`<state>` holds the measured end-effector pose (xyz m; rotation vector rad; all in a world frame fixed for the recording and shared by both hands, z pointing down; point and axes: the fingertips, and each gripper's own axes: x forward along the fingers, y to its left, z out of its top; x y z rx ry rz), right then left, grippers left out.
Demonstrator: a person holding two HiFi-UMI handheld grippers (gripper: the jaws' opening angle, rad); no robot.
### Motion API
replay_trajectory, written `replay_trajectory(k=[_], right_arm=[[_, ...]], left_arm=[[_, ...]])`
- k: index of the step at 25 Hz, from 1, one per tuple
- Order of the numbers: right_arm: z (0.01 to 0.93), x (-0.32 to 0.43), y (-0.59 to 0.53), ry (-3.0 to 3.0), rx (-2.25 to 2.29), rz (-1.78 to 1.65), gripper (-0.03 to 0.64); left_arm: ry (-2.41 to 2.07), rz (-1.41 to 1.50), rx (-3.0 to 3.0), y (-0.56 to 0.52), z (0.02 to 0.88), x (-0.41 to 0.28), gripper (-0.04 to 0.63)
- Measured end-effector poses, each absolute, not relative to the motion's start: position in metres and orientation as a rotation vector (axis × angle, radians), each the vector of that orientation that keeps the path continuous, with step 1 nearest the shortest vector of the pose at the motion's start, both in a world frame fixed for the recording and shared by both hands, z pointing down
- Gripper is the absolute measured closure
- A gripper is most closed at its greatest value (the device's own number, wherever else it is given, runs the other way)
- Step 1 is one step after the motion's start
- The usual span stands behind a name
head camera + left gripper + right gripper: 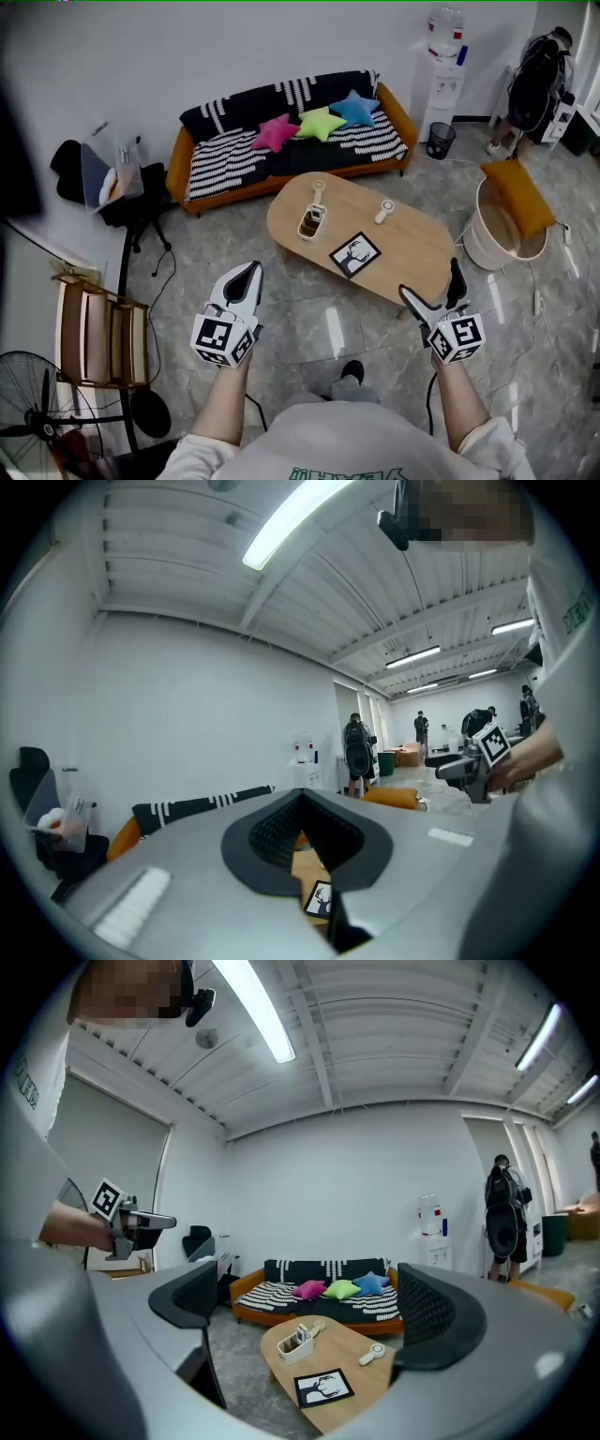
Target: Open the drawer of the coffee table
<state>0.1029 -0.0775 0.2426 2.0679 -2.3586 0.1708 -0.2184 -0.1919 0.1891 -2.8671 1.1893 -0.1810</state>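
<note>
The oval wooden coffee table [403, 246] stands in front of me on the marble floor; no drawer shows in any view. On its top sit a white caddy [311, 222], a deer picture card [354, 254] and a small white handled object [385, 210]. My left gripper [249, 274] hovers off the table's near-left end, its jaws shut on nothing. In the left gripper view the left gripper [302, 799] lets only a sliver of the table [305, 864] through. My right gripper [433, 287] is open at the table's near-right edge. Between the right gripper's [309, 1312] pads lies the table [347, 1358].
A striped sofa [291, 141] with star pillows runs behind the table. A white tub with an orange cushion [506, 220] stands to the right, and a wooden rack [94, 333] and a fan [28, 412] to the left. A person [539, 80] stands at the back right.
</note>
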Motion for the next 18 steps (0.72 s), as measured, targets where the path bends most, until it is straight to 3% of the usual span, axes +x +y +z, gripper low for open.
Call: replay_trajectory(k=[18], right_arm=[[0.262,0.156,-0.042,-1.947,2.425,0.259,0.031]], left_arm=[[0.649,-0.178,-3.075,-0.275,0.215,-0.085,0.597]])
